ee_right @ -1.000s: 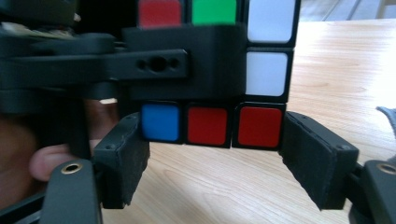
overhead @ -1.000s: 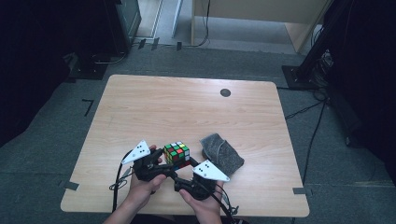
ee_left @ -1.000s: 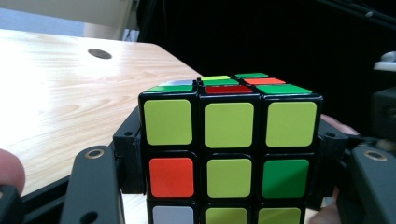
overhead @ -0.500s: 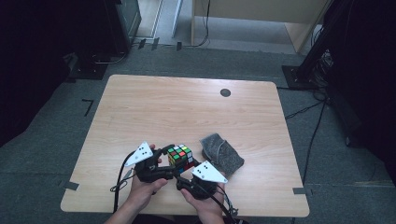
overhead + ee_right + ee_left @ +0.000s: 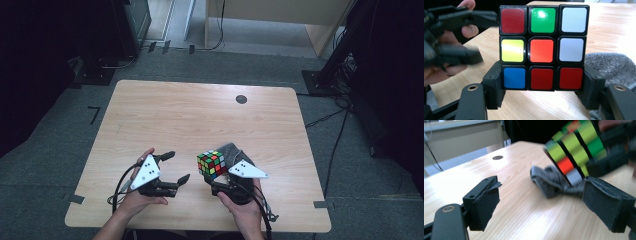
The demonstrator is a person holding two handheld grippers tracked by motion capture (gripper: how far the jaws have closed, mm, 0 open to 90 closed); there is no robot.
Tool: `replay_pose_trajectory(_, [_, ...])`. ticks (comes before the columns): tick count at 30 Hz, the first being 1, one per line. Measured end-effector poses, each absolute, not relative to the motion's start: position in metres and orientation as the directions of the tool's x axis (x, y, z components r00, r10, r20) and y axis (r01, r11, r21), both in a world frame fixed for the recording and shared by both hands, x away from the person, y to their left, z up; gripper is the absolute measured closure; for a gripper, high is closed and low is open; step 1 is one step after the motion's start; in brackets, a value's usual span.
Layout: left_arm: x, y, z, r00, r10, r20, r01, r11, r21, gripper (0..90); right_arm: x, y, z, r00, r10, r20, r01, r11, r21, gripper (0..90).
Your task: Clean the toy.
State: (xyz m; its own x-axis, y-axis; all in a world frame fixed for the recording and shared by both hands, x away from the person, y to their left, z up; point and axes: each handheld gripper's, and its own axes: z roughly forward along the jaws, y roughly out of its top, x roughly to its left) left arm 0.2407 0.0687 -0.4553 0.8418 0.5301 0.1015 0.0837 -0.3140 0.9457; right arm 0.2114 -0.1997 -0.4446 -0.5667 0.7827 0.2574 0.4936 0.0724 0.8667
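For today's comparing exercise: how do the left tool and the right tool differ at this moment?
The left tool is open with nothing between its jaws, which have just been opening; the right tool is shut on the cube. The left tool is apart from the cube; the right tool holds it beside the grey cloth. Both have black jaws.

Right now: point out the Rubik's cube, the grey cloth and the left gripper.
Rubik's cube (image 5: 541, 50), right gripper view, orange centre sticker of the facing side.
grey cloth (image 5: 549, 182), left gripper view, crumpled middle fold.
left gripper (image 5: 175, 167), high view, midway between its open fingertips.
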Motion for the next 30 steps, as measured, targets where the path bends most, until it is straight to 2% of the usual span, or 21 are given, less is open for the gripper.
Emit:
replay_pose_trajectory(11, [0.225,0.045,-0.472,0.818,0.452,0.355,-0.101,-0.494,0.863,15.0,0.214,-0.192,-0.436,-0.615,0.661,0.43,0.641,0.102,0.761,34.5])
replay_pose_trajectory(15, [0.22,0.04,-0.473,0.801,0.43,0.417,-0.159,-0.519,0.84,16.0,0.214,-0.186,-0.434,-0.631,0.639,0.439,0.667,0.158,0.729,34.5])
replay_pose_trajectory(18, [0.216,0.038,-0.474,0.797,0.407,0.447,-0.199,-0.522,0.83,21.8,0.216,-0.183,-0.437,-0.63,0.638,0.443,0.685,0.187,0.704,34.4])
replay_pose_trajectory(20, [0.213,0.037,-0.476,0.79,0.389,0.474,-0.227,-0.533,0.815,29.0,0.217,-0.183,-0.439,-0.626,0.636,0.453,0.693,0.187,0.696,34.3])
replay_pose_trajectory(23, [0.214,0.037,-0.477,0.801,0.378,0.465,-0.22,-0.536,0.815,32.6,0.22,-0.187,-0.44,-0.635,0.626,0.453,0.691,0.198,0.696,33.6])
replay_pose_trajectory(25, [0.217,0.039,-0.476,0.805,0.402,0.436,-0.186,-0.527,0.829,32.8,0.221,-0.191,-0.439,-0.638,0.61,0.47,0.688,0.177,0.704,29.9])
replay_pose_trajectory(30, [0.232,0.055,-0.473,0.84,0.471,0.271,-0.043,-0.439,0.897,33.5,0.217,-0.207,-0.428,-0.65,0.613,0.449,0.613,0.075,0.786,24.3])
